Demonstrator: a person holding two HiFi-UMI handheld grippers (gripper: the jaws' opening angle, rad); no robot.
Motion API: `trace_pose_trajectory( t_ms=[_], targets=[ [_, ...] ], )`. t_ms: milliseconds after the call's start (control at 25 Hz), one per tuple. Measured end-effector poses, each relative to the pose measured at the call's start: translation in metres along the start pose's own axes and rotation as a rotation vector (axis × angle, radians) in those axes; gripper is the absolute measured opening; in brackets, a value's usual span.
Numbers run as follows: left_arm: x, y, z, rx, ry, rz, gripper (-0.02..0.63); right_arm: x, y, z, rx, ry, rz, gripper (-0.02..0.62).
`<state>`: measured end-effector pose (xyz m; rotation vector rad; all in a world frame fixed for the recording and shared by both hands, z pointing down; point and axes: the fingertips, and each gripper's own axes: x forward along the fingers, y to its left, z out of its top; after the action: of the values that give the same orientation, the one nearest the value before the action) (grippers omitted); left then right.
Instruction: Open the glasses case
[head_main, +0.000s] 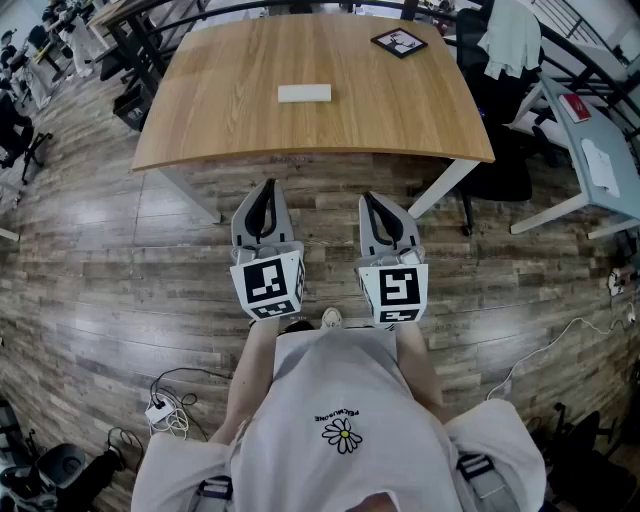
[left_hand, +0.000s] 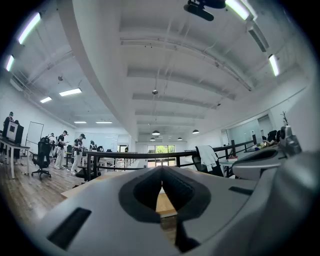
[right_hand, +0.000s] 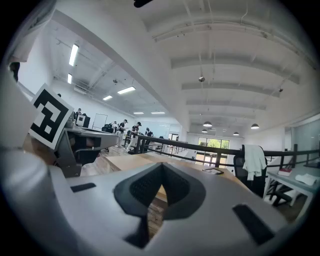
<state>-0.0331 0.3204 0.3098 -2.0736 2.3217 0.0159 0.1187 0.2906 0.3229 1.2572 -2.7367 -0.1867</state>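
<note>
One glasses case (head_main: 304, 93) lies on the table (head_main: 220, 120). It is white and oblong, sits about midway between the left and right edges, and has its long side parallel to the near edge. Nothing touches it. One black square tile (head_main: 399, 42) with a light pattern sits near the far right corner, well apart from the case.

There are two grippers, both short of the near edge and over the floor (head_main: 110, 270), side by side with a gap between them. The left gripper (head_main: 268, 186) has its jaws pressed together at the tips and holds nothing, and its own view shows the same (left_hand: 161, 172). The right gripper (head_main: 368, 198) is likewise clenched and empty (right_hand: 161, 170). Each carries one cube with square markers, close to the person's white shirt (head_main: 340, 400).

The table is a single light wooden top on white legs. The floor is grey-brown planks, with a tangle of cables (head_main: 165, 410) at the left. A black railing (left_hand: 150, 156) runs behind the table. One dark chair (head_main: 505, 60) draped with a white garment stands past the right edge, and a pale desk (head_main: 600, 160) stands farther right. The ceiling is white with strip lights, and a few people (left_hand: 62, 147) stand at distant desks.
</note>
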Motion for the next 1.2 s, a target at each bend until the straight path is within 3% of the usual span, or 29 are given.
trace_pose_trajectory(
  t_ms=[560,840,1200],
  targets=[
    [-0.001,0.003,-0.001,-0.01,0.001,0.018,0.015,-0.001,0.003,-0.005,0.04,-0.025,0.061,0.005],
    [-0.003,0.015,-0.006,-0.028,0.009,0.061,0.015,0.006,0.009,-0.02,0.039,0.011,0.096,0.006],
    [0.05,0.033,-0.01,-0.067,-0.035,0.069,0.015,0.052,-0.006,-0.02,0.012,0.007,0.105,0.006]
  ],
)
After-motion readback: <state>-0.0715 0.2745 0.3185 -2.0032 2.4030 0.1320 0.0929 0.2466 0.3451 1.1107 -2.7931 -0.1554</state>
